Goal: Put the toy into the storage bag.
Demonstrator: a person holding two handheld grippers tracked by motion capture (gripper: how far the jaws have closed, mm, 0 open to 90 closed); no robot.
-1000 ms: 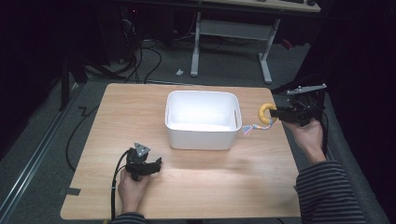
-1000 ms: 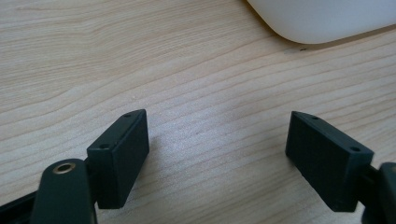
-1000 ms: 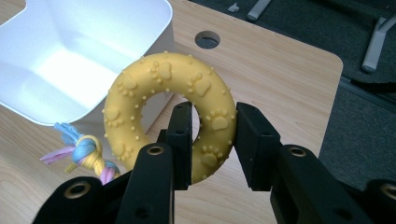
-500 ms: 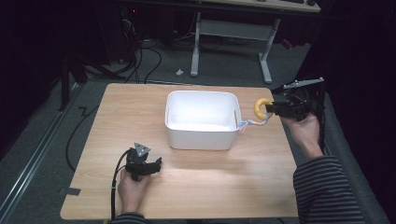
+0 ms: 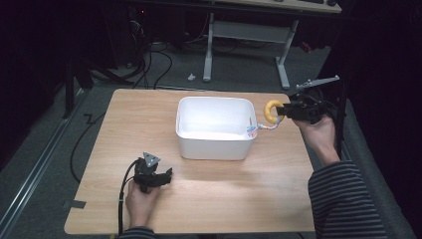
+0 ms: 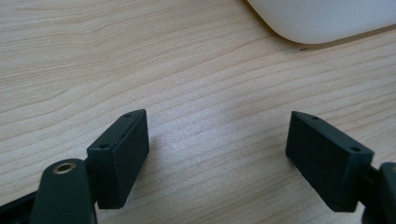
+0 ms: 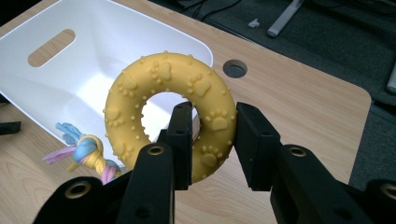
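On the wooden table [image 5: 209, 199], at left: left gripper [image 5: 158, 178] resting, jaws wide apart, nothing between. Centre: white plastic bin [image 5: 214, 144], empty. Right: right gripper [image 7: 212, 140] clamped on yellow rubber ring toy with knotted pastel rope tail [image 7: 170, 112], lifted beside the bin's rim. Higher and closer to the bin than a second ago. Drop into bin left.

Setting: lab or office workroom, dimly lit. Wooden table [image 5: 199, 199] under a spot of light, with a round cable hole [image 7: 235, 68] in its top. Beyond the table: grey carpet [image 5: 239, 79], loose black cables [image 5: 149, 64] on the floor, grey metal legs of a desk [image 5: 246, 35].
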